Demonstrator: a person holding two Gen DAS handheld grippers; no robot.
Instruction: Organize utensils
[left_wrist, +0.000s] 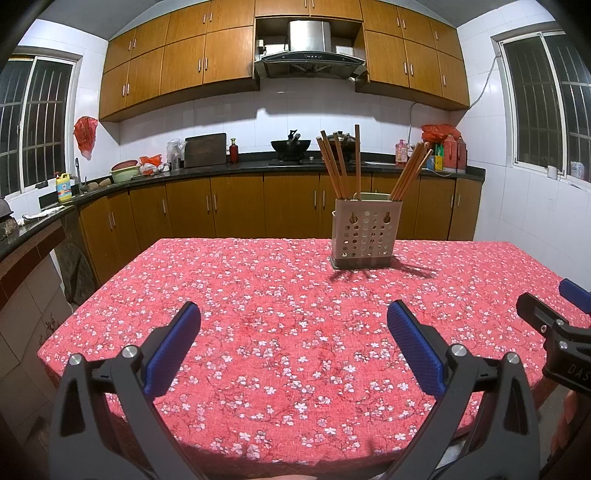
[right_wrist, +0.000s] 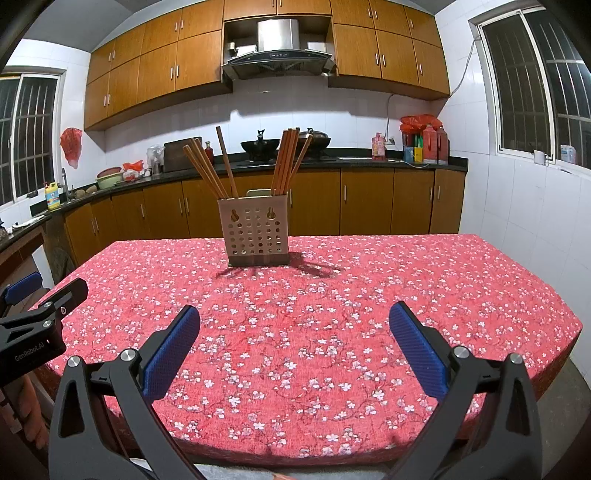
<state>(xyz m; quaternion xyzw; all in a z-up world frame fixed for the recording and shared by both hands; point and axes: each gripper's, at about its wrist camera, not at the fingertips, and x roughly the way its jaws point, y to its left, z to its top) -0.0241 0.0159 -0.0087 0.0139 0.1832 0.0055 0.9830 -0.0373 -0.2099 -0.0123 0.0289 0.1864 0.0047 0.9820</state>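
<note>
Left gripper (left_wrist: 293, 314) spread wide, empty, over the near part of a red flowered cloth (left_wrist: 280, 295). Right gripper (right_wrist: 294, 319) likewise wide, nothing between the blue pads (right_wrist: 417, 350). Well ahead of both, toward the far edge: a perforated beige holder (right_wrist: 255, 230), upright on the cloth, ahead-right of the left tool, slightly ahead-left of the right. Chopsticks (right_wrist: 210, 168) inside, in two bunches, leaning outward to either side. Beyond, a counter (left_wrist: 229, 168) under wooden cabinets (left_wrist: 184, 62).
</note>
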